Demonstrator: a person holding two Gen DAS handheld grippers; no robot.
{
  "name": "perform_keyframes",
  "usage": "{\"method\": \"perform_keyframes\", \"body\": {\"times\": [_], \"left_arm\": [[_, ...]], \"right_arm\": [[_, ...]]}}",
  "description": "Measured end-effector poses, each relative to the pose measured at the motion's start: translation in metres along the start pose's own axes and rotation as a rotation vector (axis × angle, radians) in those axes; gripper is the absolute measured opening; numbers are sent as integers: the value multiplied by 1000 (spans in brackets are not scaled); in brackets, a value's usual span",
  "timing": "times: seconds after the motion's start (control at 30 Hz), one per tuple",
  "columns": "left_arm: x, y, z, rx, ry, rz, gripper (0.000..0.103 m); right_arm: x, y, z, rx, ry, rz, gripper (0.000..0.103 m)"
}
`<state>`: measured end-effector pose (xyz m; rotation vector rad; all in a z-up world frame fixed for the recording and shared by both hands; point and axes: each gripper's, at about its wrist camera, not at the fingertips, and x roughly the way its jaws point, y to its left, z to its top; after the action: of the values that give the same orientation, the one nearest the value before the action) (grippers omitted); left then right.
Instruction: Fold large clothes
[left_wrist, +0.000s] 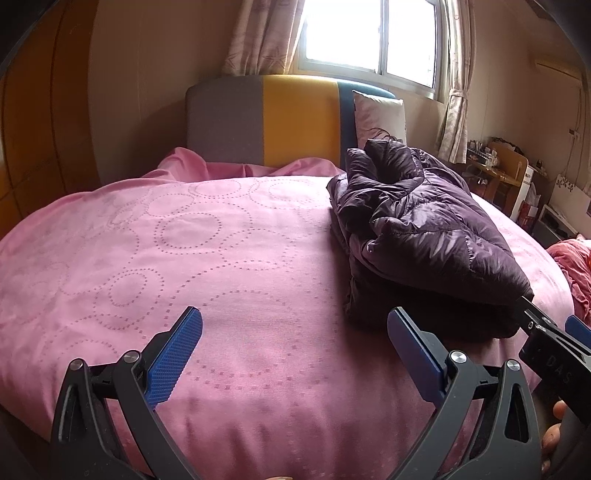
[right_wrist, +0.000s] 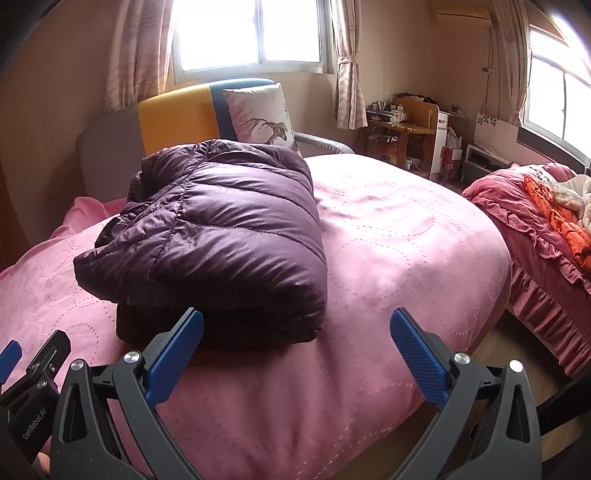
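Observation:
A dark purple quilted down jacket (left_wrist: 428, 229) (right_wrist: 218, 236) lies folded into a thick bundle on the pink bedspread (left_wrist: 221, 266) (right_wrist: 399, 236). My left gripper (left_wrist: 295, 321) is open over bare bedspread, left of the jacket's near edge and holding nothing. My right gripper (right_wrist: 295, 321) is open too, just in front of the bundle's near right corner, its left fingertip close to the fabric. In the left wrist view the right gripper's dark body shows at the lower right edge, beside the bundle. A blue pad and black body at the lower left of the right wrist view belong to the left gripper.
A grey, yellow and teal headboard (left_wrist: 280, 118) and a white pillow (right_wrist: 262, 114) stand at the far end. A second bed with red bedding (right_wrist: 554, 229) is on the right across a strip of wooden floor (right_wrist: 517, 354). A wooden desk (right_wrist: 406, 125) sits under the window.

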<state>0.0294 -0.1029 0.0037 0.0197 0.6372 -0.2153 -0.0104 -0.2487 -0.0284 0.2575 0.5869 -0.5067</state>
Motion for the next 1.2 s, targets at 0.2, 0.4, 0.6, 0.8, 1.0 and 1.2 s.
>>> {"method": "perform_keyframes", "body": {"times": [0.2,0.4,0.6,0.8,1.0,1.2], "left_arm": [[-1,3,2,-11,-3,-3,99],[-3,3,2,-4,-9,-4,99],[-4,7,3,-16,-9,-11,99],[-6,7,2,-9,-13,-10,99],[-6,9,2,-17,-11,-12,99],[-10,8,3,-7,-25,-10,99]], "right_arm": [[-6,3,1,-10,-20,1,101],[-8,5,1,-16,-25,1,101],[-12,8,0,-25,-36,6,101],[-13,9,1,-32,-36,16,101],[-16,11,1,-35,-42,18,101],[-17,14,1,-39,-43,25,101]]}}
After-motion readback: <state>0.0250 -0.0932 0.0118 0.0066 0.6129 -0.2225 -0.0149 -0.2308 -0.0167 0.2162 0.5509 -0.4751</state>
